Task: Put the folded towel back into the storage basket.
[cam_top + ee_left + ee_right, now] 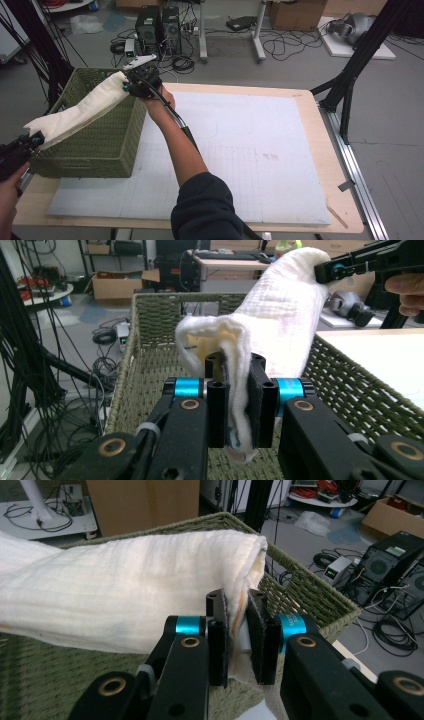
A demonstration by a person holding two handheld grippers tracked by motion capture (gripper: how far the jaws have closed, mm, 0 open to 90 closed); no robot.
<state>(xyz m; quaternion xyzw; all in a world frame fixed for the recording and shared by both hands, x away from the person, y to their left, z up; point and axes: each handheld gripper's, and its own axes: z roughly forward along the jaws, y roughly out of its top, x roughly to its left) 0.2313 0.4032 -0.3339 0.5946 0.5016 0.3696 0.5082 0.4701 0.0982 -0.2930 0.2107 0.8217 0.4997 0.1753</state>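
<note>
Both jaws pinch our cream towel [80, 112], left gripper [31, 141] near, right gripper [131, 87] far, above the green wicker basket [107, 145]; computer towers [159, 30] stand beyond.

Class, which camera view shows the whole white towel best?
The high view: the white towel stretches end to end over the green basket. The left gripper view shows its near end foreshortened; the right gripper view shows one clamped end.
</note>
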